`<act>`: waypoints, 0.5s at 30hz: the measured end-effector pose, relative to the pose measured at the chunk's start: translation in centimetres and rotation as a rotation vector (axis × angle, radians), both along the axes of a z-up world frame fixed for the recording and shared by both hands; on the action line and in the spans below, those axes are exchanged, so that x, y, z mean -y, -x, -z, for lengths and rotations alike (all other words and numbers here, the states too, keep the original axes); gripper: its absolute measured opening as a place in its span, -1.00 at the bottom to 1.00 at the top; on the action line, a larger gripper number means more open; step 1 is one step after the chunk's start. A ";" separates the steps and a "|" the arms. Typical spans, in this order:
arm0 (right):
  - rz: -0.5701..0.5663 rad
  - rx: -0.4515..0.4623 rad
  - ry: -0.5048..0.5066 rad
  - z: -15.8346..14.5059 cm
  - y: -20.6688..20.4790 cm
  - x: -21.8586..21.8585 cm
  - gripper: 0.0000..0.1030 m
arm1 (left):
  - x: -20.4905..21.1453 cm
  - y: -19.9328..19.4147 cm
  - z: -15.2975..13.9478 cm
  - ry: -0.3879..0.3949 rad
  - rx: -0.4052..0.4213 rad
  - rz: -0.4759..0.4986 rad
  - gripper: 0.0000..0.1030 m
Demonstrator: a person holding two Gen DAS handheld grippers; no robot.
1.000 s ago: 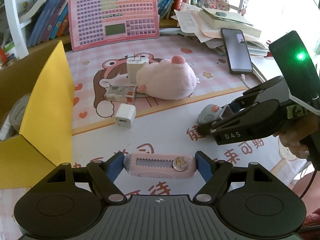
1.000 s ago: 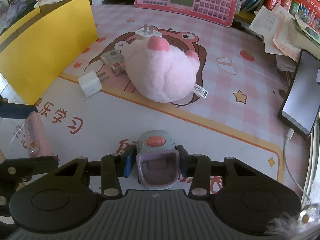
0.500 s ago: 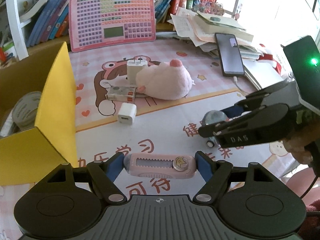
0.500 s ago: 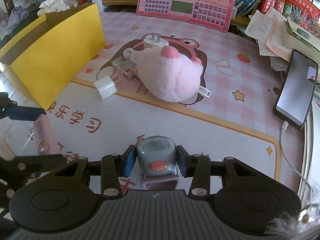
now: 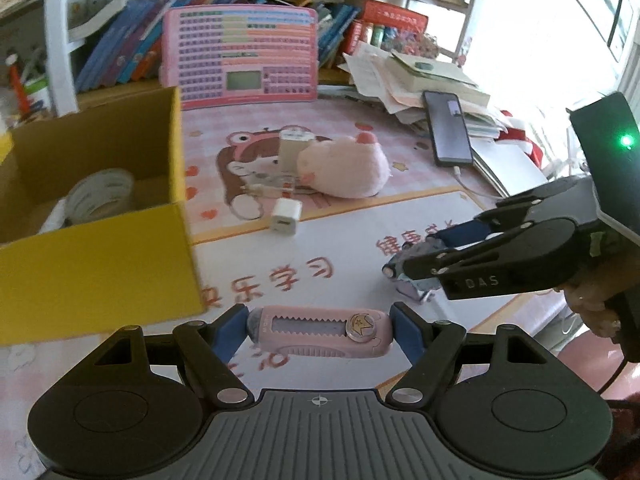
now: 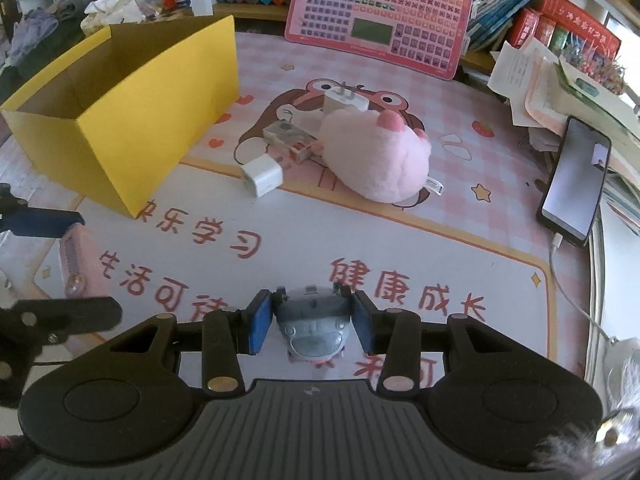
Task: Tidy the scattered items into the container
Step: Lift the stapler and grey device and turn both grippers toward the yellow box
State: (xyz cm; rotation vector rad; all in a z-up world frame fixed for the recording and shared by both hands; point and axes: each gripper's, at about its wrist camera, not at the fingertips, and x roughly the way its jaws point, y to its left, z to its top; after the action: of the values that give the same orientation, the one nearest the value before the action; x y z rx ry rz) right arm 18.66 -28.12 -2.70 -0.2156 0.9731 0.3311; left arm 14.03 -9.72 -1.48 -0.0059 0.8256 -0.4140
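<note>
Left wrist view: the left hand-held gripper (image 5: 319, 326) is pinching a pink utility knife (image 5: 318, 331) end to end, one blue pad on each tip, so the long body lies crosswise between the fingers; that grip probably keeps it from swivelling on the way over. It's lifted off the surface (image 5: 328, 248) and sits just beside the near corner of the yellow cardboard box (image 5: 92, 264), which is the container here; a roll of tape (image 5: 100, 194) already lies inside, so the box isn't starting from zero. Off to the right the right hand-held gripper (image 5: 394, 270) hangs in the air, clamped on a small grey toy car (image 5: 412, 284) that's mostly hidden behind its fingers. Still out on the pink cartoon mat: a pink plush toy (image 5: 340, 172), a small white charger cube (image 5: 285, 217), a taller white plug adapter (image 5: 294, 146) and a flat little box (image 5: 272, 189) tucked against the plush.

Right wrist view: the right gripper's blue pads (image 6: 259, 327) squeeze the toy car (image 6: 314, 328) on its flanks, which looks like a decent hold for something with wheels. The yellow box (image 6: 132, 136) is off to the upper left, well apart from this gripper; the knife (image 6: 78, 268) shows at the left edge in the other gripper. The phone (image 6: 576, 184) on its cable and the pink keyboard toy (image 6: 380, 20) at the back look like desk stuff, not clutter to tidy, though that's a guess.

Seems both loads are headed for the box, and the left one is closer.
</note>
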 end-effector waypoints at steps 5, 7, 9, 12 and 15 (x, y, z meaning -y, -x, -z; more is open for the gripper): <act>0.011 0.023 0.005 -0.8 1.5 -2.0 -0.21 | -2.5 1.4 -0.3 0.012 0.005 -0.006 0.51; 0.013 0.028 0.008 -1.1 2.2 -2.9 -0.21 | -3.4 2.0 -0.3 0.013 0.006 -0.006 0.51; 0.014 0.032 0.011 -1.3 2.8 -3.6 -0.21 | -4.3 2.5 -0.4 0.014 0.007 -0.005 0.51; 0.017 0.034 0.014 -1.5 3.7 -4.7 -0.21 | -5.5 3.1 -0.5 0.011 0.008 -0.004 0.51; 0.020 0.037 0.012 -1.8 4.5 -5.8 -0.21 | -6.7 3.8 -0.6 0.015 0.015 -0.002 0.51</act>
State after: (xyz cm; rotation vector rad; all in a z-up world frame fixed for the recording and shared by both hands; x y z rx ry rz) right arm 14.19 -22.35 -0.91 -0.2219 0.9400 0.3016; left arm 10.24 -3.01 -0.86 -0.0172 0.8074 -0.4175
